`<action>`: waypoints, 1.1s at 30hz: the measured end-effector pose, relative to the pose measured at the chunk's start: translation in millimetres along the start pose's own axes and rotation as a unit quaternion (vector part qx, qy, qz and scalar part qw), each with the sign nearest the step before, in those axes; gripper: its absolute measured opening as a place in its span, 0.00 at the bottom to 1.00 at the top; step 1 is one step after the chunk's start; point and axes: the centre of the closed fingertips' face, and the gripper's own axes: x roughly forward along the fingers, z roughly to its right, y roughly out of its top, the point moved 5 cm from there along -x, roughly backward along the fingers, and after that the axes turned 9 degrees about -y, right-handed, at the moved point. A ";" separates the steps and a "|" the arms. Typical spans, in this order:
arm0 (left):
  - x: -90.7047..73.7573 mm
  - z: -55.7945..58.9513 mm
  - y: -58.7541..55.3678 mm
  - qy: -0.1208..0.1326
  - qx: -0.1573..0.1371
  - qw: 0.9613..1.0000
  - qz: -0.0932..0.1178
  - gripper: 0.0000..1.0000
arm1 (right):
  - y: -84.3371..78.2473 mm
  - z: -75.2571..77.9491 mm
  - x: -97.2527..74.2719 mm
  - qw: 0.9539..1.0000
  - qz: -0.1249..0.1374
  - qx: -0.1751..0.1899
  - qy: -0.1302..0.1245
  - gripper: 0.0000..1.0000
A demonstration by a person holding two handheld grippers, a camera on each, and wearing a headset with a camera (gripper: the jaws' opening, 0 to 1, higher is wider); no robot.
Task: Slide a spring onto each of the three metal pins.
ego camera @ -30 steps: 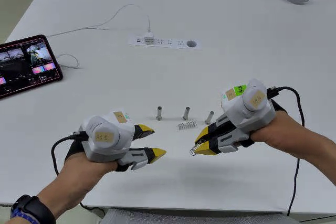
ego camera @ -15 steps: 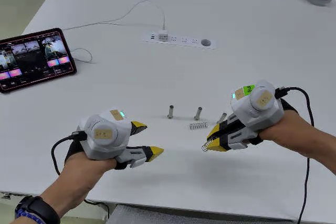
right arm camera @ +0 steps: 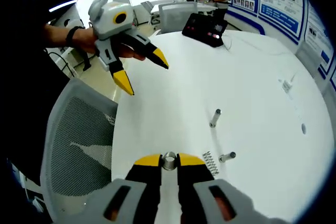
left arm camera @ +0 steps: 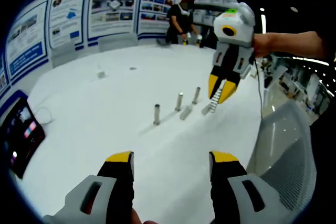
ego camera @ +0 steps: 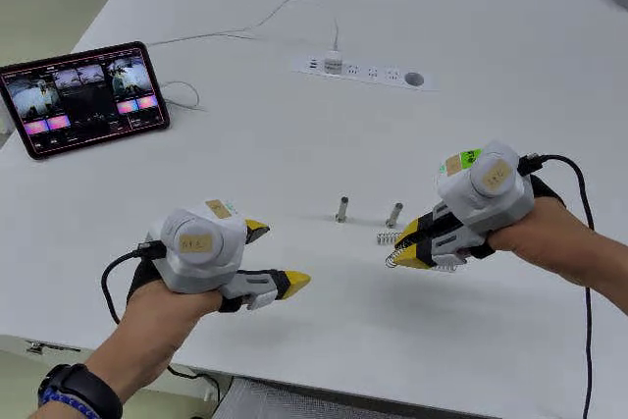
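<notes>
Where my right claw (right arm camera: 169, 162) pinches almost shut, it grips a spring (ego camera: 394, 258) by one end. The coil's long axis carries on from the tips and slants down toward the desk (ego camera: 294, 144). Looking along my own jaws, I see it end-on as a small ring, and I cannot tell whether its free end touches the surface. The three pins (left arm camera: 179, 101) stand upright in a short row just beside that claw, long axes vertical and shafts bare. A second spring (left arm camera: 185, 112) lies flat on the desk just in front of the row, between the middle pin and the one nearest my right claw. Its long axis runs roughly along the row. My left claw (ego camera: 278, 254) hovers spread wide with nothing in it, well to the left of the pins and close to the desk's near edge. Bare white surface lies all around the row, so there is free room on the left, beyond it and in front. A tablet (ego camera: 86, 95) sits by the left edge and a power strip (ego camera: 363, 71) lies farther back, both well apart from the pins. A mesh chair (right arm camera: 79, 140) stands past the near edge. In the head view my right claw covers the rightmost pin, and the fisheye bend makes the gaps between pins hard to judge.
</notes>
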 end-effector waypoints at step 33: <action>-9.3 -12.0 -11.2 0.019 -0.040 0.999 0.000 0.71 | 23.7 54.8 21.1 0.999 -0.006 -0.014 -0.028 0.12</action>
